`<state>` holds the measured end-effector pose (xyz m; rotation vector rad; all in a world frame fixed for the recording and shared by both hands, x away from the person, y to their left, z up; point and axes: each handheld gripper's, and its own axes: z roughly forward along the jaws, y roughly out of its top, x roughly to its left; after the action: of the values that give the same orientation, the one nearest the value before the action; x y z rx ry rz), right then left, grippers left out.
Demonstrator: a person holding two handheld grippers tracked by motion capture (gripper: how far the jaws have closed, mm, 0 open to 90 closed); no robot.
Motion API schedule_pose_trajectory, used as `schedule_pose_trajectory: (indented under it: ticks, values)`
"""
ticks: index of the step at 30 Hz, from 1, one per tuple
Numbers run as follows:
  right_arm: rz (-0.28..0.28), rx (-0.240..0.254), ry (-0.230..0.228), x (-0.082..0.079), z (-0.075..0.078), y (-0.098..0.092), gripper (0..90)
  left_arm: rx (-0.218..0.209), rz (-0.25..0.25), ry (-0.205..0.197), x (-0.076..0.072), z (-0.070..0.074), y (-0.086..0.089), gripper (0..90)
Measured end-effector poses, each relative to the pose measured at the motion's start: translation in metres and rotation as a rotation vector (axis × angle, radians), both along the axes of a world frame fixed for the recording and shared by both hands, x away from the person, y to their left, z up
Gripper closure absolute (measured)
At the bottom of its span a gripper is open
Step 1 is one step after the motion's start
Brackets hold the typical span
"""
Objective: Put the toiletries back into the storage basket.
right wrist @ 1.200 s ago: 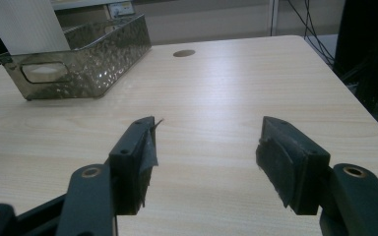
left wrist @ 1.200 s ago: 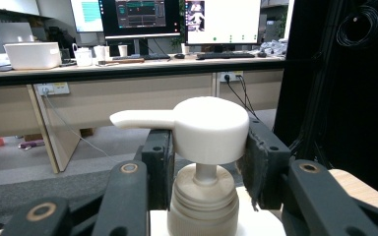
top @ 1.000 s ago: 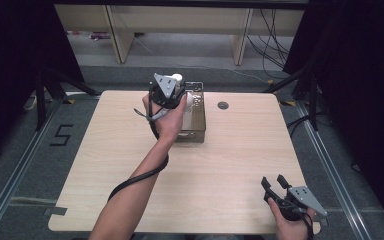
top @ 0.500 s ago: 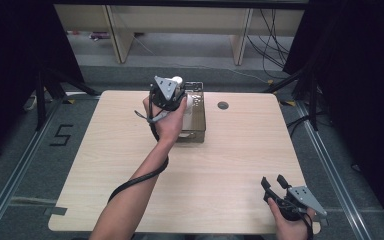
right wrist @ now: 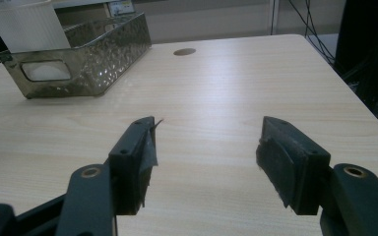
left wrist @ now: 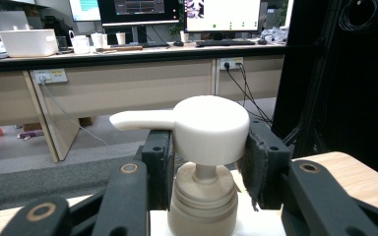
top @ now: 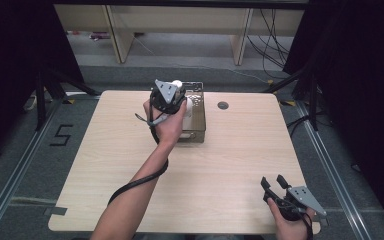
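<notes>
Nearest to us, at the front right corner of the wooden counter [top: 220, 170], we see the right hand-held gripper [top: 275, 183] resting low in a person's hand. Its jaws stand wide apart with nothing between them, pointing across bare wood.

Farther back, near the middle of the far edge, we see the left hand-held gripper [top: 172, 92] held up over a clear patterned tray [top: 198, 120]. Its jaws are clamped on the white pump head [left wrist: 210, 129] of a pump bottle [left wrist: 204, 206], one pad on each side, the spout pointing left in the left gripper view. The bottle stands upright at the tray; whether its base touches the tray floor we cannot tell.

Beyond the tray, a small round hole [top: 223, 105] sits in the counter.
</notes>
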<state>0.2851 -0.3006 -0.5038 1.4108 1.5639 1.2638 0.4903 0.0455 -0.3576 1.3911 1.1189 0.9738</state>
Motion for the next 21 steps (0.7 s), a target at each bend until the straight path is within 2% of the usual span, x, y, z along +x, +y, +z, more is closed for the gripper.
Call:
schedule_pose_trajectory:
  ticks: [3,5,10,12,21]
  values:
    - [0.0,-0.001,0.0,0.0001,-0.0001,0.0,40.0,-0.001,0.0,0.0,-0.0003,-0.0008,-0.0001,59.0]
    - [-0.01,0.04,0.023,-0.0015,0.0002,0.0031,40.0,-0.005,0.001,0.0,-0.0002,-0.0018,-0.0001,59.1]
    - [-0.01,0.04,0.023,-0.0015,0.0002,0.0032,40.0,-0.001,0.0,0.008,-0.0005,-0.0038,0.0,59.0]
    - [0.0,-0.003,0.001,0.0,0.0,0.0002,40.0,0.0,-0.001,0.009,-0.0006,-0.0045,-0.0002,59.1]
    - [0.001,-0.003,0.002,0.0001,-0.0002,0.0004,40.0,-0.004,0.001,0.02,-0.0003,-0.0091,0.0011,59.0]
